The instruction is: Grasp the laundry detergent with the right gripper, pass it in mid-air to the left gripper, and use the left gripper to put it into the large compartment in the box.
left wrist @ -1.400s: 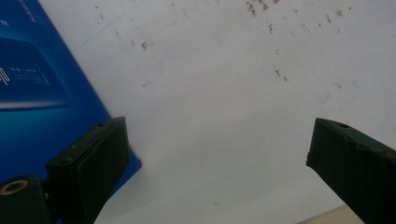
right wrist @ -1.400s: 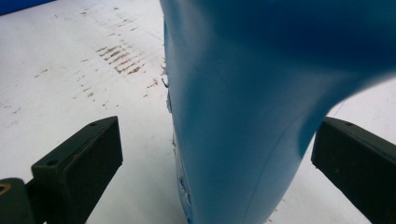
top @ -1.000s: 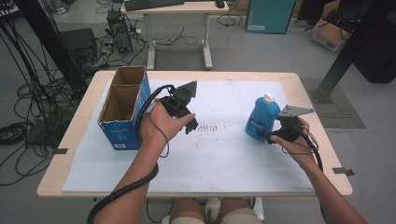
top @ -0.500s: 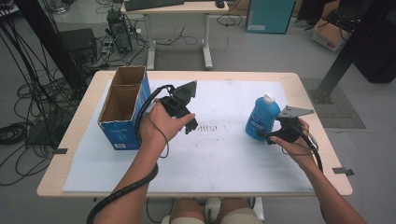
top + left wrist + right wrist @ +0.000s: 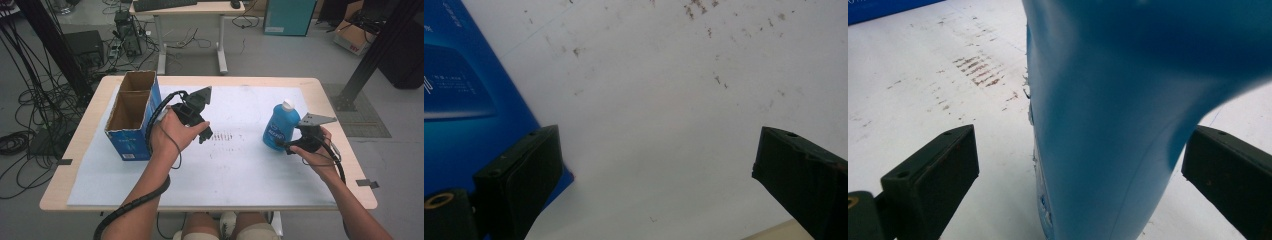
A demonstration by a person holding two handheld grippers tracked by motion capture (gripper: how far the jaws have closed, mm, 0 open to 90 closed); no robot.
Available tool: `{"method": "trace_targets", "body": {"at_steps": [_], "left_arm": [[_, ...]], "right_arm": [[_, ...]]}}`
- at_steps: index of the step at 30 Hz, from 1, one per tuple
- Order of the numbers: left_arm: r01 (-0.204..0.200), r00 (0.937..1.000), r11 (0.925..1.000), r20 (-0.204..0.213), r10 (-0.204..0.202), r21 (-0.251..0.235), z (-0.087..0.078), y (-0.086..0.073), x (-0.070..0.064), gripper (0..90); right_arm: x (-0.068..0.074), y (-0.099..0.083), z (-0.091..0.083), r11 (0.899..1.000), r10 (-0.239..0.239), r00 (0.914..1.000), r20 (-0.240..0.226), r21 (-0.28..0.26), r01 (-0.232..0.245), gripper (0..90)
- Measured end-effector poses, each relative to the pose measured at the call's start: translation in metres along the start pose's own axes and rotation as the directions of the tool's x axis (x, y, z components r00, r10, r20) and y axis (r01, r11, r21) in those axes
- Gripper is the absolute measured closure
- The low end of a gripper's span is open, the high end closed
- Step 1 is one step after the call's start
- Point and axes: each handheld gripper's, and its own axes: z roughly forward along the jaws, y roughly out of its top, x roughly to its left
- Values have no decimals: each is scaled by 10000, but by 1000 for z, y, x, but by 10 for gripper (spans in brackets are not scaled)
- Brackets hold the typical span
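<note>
Standing upright on the white-covered counter [image 5: 235, 170], a blue bottle [image 5: 280, 126] with a white cap sits toward the person's right side, its long axis vertical; the right gripper [image 5: 289, 145] is just beside its lower body, coming at it from the right and slightly nearer the person; in the right gripper view the bottle [image 5: 1128, 120] rises between the two black jaws, which stand wide apart with a gap on each side, so they bracket it without yet pressing it; the jaws seem set across the bottle's width, level with its lower half, and my judgement is that closing them is the move this moment calls for.

The left gripper [image 5: 205, 125] is held above the middle-left of the counter, well apart from the bottle; its jaws are also spread open with nothing between them, looking down on bare, speckled white surface; beside it stands an open cardboard box [image 5: 131, 120] with blue sides, whose blue wall [image 5: 459, 100] fills the left of the left gripper view; the right hand [image 5: 315, 155] is clearly the nearer one to the bottle; a patch of brown scuff marks [image 5: 225, 137] lies between the two grippers.
</note>
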Motion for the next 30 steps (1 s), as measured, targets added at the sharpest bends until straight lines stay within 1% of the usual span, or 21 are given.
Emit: {"method": "trace_targets", "body": {"at_steps": [25, 30], "left_arm": [[47, 10000, 10000, 21, -47, -44, -2, 0, 0, 61], [20, 10000, 10000, 25, -20, -45, -1, 0, 0, 61]], "right_arm": [[-1, 0, 3, 9999, -40, 9999, 92, -145, 42, 17], [-1, 0, 3, 9999, -63, 9999, 102, -106, 64, 17]]}}
